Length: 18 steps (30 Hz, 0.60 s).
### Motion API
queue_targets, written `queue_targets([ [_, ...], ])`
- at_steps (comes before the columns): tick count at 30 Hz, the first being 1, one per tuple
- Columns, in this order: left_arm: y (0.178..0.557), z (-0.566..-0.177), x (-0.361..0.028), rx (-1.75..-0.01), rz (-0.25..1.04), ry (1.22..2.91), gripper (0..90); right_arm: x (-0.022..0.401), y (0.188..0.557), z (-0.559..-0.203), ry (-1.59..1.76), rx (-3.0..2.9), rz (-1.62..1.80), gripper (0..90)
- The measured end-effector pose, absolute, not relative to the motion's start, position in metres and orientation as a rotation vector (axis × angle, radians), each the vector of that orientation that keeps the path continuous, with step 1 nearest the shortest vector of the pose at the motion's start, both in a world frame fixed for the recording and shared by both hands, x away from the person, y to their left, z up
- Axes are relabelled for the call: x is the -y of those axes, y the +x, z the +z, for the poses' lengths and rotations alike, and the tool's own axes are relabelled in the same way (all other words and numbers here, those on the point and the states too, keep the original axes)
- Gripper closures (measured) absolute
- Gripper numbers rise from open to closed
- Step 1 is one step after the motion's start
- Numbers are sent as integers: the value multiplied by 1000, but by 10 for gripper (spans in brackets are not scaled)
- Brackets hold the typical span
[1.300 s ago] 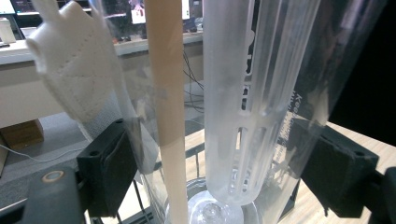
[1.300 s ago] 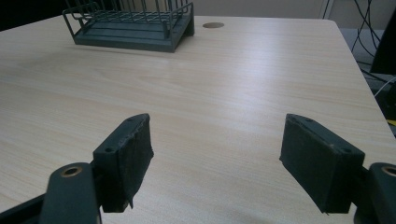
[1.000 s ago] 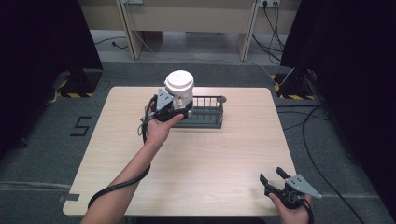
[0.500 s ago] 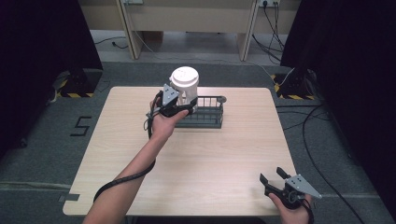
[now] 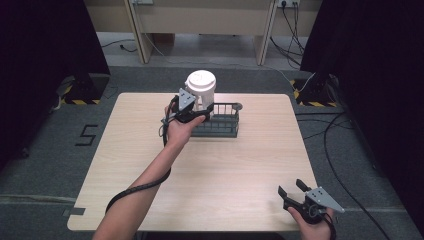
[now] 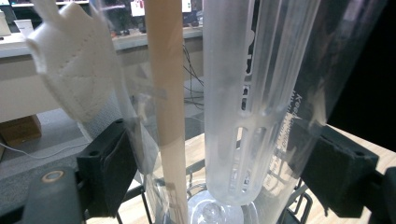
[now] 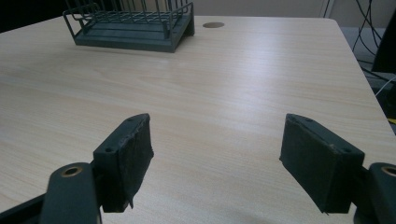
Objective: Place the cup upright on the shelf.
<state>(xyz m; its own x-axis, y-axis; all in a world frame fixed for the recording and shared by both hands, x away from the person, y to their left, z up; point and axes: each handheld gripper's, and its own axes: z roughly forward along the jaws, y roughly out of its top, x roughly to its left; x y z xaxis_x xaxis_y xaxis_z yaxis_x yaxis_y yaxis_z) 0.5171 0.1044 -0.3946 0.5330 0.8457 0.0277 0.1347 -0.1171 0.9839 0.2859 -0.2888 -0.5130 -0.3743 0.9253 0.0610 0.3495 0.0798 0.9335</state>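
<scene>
Left gripper [image 5: 200,114], jaws clamped on a clear lidded bottle [image 5: 200,89] above the wire rack [image 5: 220,125]; right gripper [image 5: 296,195], jaws apart, at the table's [image 5: 250,165] near right corner.

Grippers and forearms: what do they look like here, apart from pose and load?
Both tools are black with two padded jaws. The left tool and right tool each carry a grey three-cornered plate on top. A black cable trails along the left forearm. Both forearms are bare, no sleeves.
</scene>
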Motion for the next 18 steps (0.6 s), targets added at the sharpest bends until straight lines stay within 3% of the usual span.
queue_targets([
  [18, 537, -402, -97, -903, 751, 1610, 178, 289, 286, -513, 1262, -1787, 1295, 254],
])
